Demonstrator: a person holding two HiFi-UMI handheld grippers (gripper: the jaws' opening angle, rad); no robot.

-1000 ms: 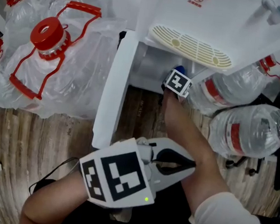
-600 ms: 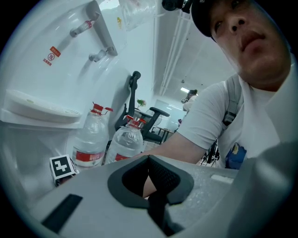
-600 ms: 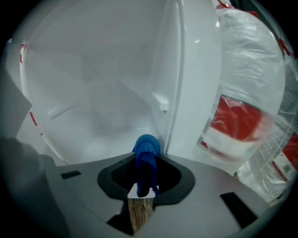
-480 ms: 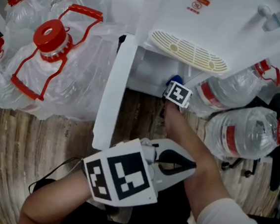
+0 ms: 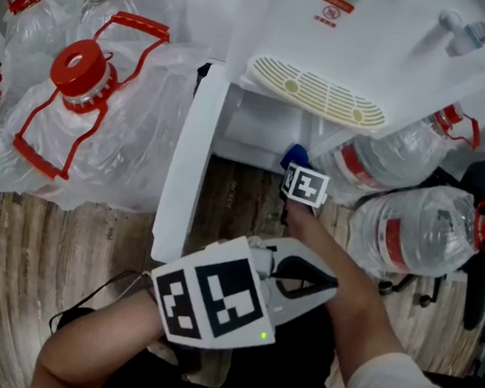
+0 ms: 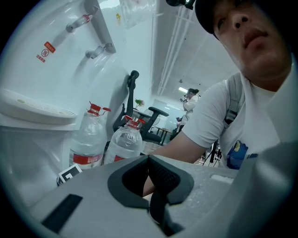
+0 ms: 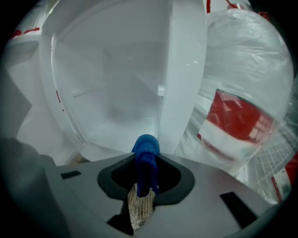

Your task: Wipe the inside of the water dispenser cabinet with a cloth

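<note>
Head view: right gripper (image 5: pixel 299 171) is at the mouth of the water dispenser cabinet (image 5: pixel 258 126), below the drip tray (image 5: pixel 313 91), with the blue cloth (image 5: pixel 295 156) poking out of its tip toward the opening. The cabinet door (image 5: pixel 189 170) is swung wide open on the left and is out of the way. The left gripper (image 5: pixel 333 284) hangs well back near the person's body and isn't involved. Bagged water bottles (image 5: pixel 88 104) sit left of the door, and more loose bottles (image 5: pixel 415 229) lie on the right.

Left gripper view: the left gripper (image 6: pixel 150 160) has its jaws pressed together with nothing between them. It points past two upright bottles (image 6: pixel 122 144) and the person's forearm (image 6: pixel 186 144), not at the cabinet.

Right gripper view: the right gripper (image 7: pixel 145 183) is clamped on the cloth (image 7: pixel 146 155), which sticks up out of the jaws as a narrow folded wad with its long axis in line with the jaws. The cabinet interior (image 7: pixel 116 88) is dead ahead, with the back wall and floor panel in full view and the door edge (image 7: pixel 186 69) at this view's right. The cloth tip looks level with the front lip and, as far as I can tell, isn't on any inner surface yet.

Key relation: the cavity lies straight along the right gripper's jaw axis, and the right gripper is much the nearer. My read is that the next move is a straight push in and then a sweep across the floor or walls. The main risk is the gripper body catching the door edge or the lip.
</note>
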